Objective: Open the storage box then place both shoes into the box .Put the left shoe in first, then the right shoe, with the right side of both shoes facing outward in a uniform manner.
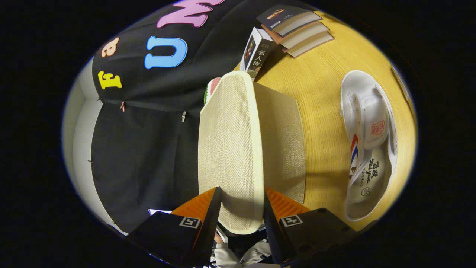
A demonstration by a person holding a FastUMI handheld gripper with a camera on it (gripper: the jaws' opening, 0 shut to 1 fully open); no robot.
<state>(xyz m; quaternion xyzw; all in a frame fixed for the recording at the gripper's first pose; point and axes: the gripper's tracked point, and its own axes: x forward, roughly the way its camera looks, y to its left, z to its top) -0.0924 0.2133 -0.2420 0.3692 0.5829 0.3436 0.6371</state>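
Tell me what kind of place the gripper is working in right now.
Likely a staged recording booth, not a home: a black cloth wall backs a yellow wooden table holding stacked books. The gripper grips the beige woven box lid; a white canvas shoe lies nearby.

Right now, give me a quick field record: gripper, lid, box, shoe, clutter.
gripper: gripper shut on the lid's edge, one finger on each face
lid: woven beige lid held between the fingers, extending ahead of them
storage box: beige box directly beside the lid
shoe: white shoe on the wooden table, apart from the box
clutter: books beyond the box
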